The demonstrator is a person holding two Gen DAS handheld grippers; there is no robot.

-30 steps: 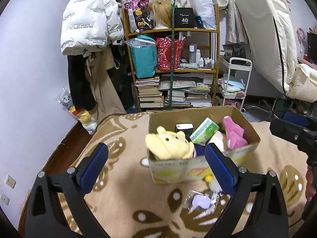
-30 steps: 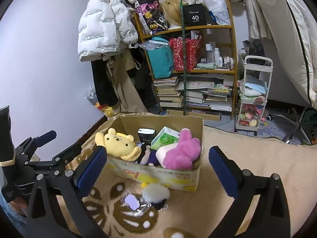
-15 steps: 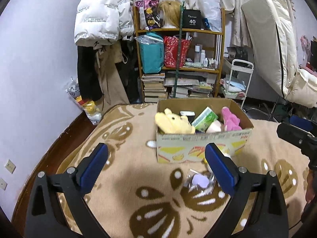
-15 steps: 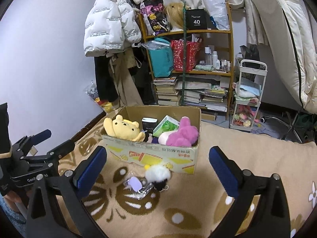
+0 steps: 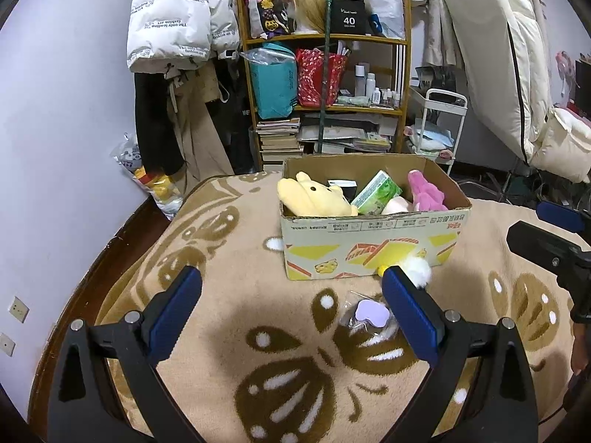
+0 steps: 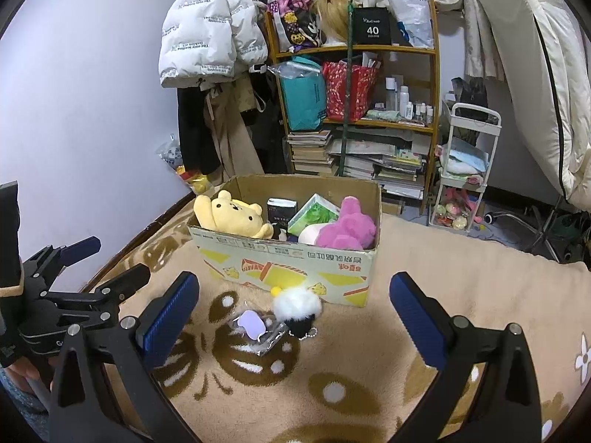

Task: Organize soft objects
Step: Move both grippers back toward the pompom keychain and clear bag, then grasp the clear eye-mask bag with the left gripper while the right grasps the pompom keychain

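While both claws hung spread wide and empty over the blanket (image 5: 221,332), the left claw (image 5: 291,317) and right claw (image 6: 295,317) had backed off from the cardboard box (image 6: 291,262) compared with a second earlier, probably to get a full look at what was left. Yellow plush (image 6: 232,214) and pink plush (image 6: 347,229) sat inside already, but the white pompom (image 6: 297,304) and clear packet (image 6: 255,328) lay just in front.

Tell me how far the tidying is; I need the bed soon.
Done: the yellow plush and pink plush sit in the cardboard box. In hand: nothing; the left claw and right claw are open and empty. Left: the white pom-pom and the clear packet on the blanket.
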